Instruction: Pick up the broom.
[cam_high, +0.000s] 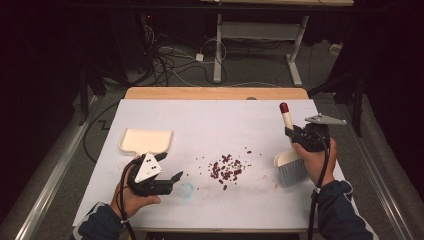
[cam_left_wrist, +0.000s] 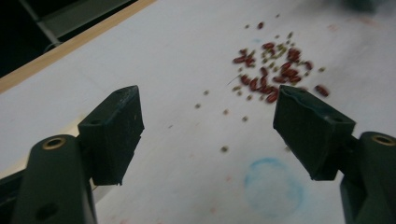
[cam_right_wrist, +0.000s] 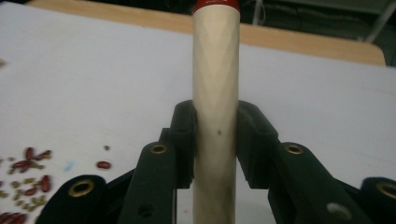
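1. Nearest the camera are my two hands at the table's near edge. My right gripper (cam_high: 292, 134) is clamped on the cream handle of the brush (cam_right_wrist: 215, 93), its jaws pressed against both sides of the shaft, below the red tip.
2. The brush looks light and stiff in the handle, soft in the grey bristles (cam_high: 291, 171), which touch the white table cover (cam_high: 210, 120). The smooth, round handle could twist in the jaws, so I judge the mid-shaft hold sound but in need of firm pressure.
3. My left gripper (cam_high: 170, 181) hovers empty, its jaws spread wide, pointing toward the beans.
4. The beans (cam_high: 226, 169) lie in a loose scatter at the table's middle, between my two grippers: dark red ones mixed with smaller greenish grains. They are small, hard and likely to roll or skip if swept fast.
5. The dustpan (cam_high: 146, 140) lies flat on the left, just beyond my left gripper and apart from the beans. It looks light and rigid; its near edge seems the natural place to grip.
6. A faint blue ring (cam_left_wrist: 273, 186) marks the cover beneath my left gripper. Nothing stands between brush, beans and dustpan.
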